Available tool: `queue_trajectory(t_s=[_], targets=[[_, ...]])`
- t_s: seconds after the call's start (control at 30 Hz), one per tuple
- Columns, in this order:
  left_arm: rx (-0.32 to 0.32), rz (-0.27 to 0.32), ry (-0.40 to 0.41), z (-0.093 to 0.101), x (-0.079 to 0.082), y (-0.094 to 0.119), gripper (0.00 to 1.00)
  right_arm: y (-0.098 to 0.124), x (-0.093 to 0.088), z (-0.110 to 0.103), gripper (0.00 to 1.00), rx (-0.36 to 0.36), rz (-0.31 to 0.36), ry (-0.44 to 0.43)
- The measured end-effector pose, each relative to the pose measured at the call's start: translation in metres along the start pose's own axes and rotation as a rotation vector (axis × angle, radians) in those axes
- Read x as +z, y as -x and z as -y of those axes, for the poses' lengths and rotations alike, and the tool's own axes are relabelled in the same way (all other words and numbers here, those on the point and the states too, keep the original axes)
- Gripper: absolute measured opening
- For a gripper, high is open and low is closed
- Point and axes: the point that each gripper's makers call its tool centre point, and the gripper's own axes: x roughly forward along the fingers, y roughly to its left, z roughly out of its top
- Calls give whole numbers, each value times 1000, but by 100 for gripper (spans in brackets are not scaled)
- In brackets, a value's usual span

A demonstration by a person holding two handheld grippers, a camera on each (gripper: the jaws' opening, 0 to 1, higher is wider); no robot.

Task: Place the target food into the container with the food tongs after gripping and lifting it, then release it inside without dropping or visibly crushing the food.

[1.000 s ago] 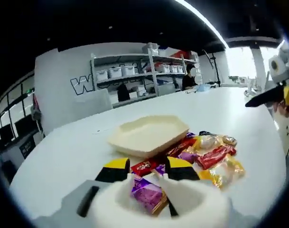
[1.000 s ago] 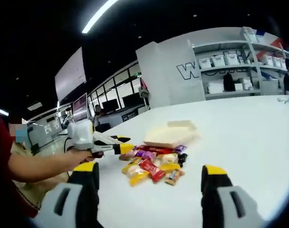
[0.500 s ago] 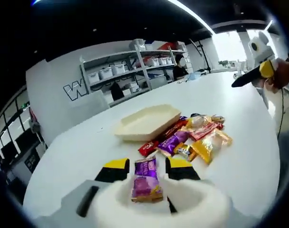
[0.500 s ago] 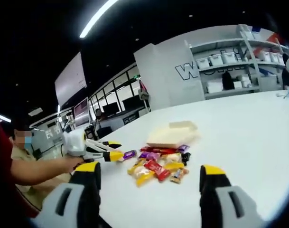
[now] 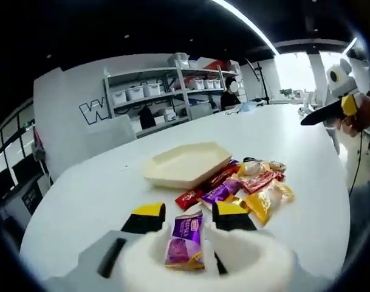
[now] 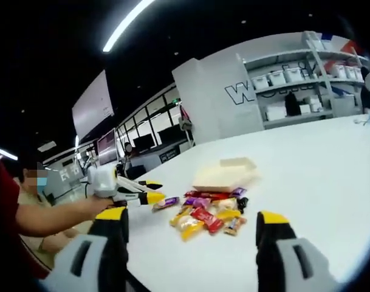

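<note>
While the left gripper clamps a purple candy, lifted above the desk | cream tray lies straight ahead, beyond the candy pile | right gripper jaws apart, idle, farther.

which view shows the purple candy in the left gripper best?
The left gripper view: the purple candy sits close up between the left gripper's yellow-tipped jaws, wrapper print readable. In the right gripper view it is a tiny purple sliver at the tip of that gripper, held above the table beside the candy pile.
</note>
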Motion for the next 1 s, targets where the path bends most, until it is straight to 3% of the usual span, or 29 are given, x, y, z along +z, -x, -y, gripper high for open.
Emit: queue_trajectory(t_s=[0.1,0.3,0.33,0.57,0.73,1.0], targets=[[-7,-9,49,-3,-4,-4,30,3,8,0,86,2,41,0],[-19,-45,50,-5,-18,-12,30,3,4,3,87,-7,27,-10],[-17,-24,78,-6,-14,-11,30,3,3,3,87,-5,23,-10],[-16,-27,167,-8,-17,-9,29,2,4,2,85,4,25,-13],[-25,-32,161,-5,-17,-9,28,0,-2,-1,84,12,0,-1],[-17,-17,222,-8,-14,-6,27,2,-5,-4,84,26,-7,8]])
